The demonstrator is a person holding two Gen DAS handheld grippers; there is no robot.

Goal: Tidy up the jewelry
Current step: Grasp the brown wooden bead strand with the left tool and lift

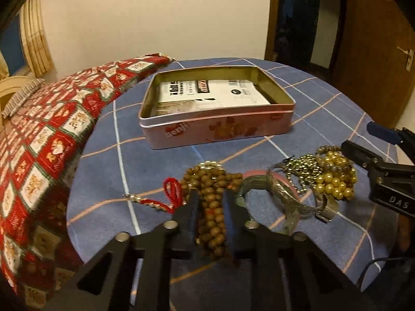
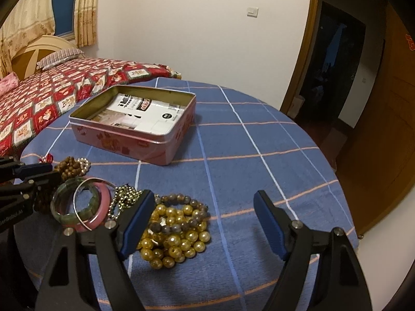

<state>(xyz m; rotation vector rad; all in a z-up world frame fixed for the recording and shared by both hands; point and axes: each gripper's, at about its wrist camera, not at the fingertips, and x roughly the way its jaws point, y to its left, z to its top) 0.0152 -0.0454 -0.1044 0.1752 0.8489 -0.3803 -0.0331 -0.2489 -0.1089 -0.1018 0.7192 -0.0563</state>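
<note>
Your left gripper (image 1: 210, 202) clamps the wooden beads (image 1: 210, 207); your right gripper (image 2: 205, 220) hangs wide open beside the pearls (image 2: 176, 233).

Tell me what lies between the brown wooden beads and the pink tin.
Only bare blue checked cloth lies between the wooden beads, held in the left gripper, and the pink tin; the left wrist view shows it.

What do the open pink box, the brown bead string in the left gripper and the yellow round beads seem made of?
Open pink box: probably tin, with a bare shiny metal inside. Brown bead string, in the left gripper: likely wood, matt and dull. Yellow round beads: glossy highlights suggest imitation pearl or glass; uncertain.
</note>
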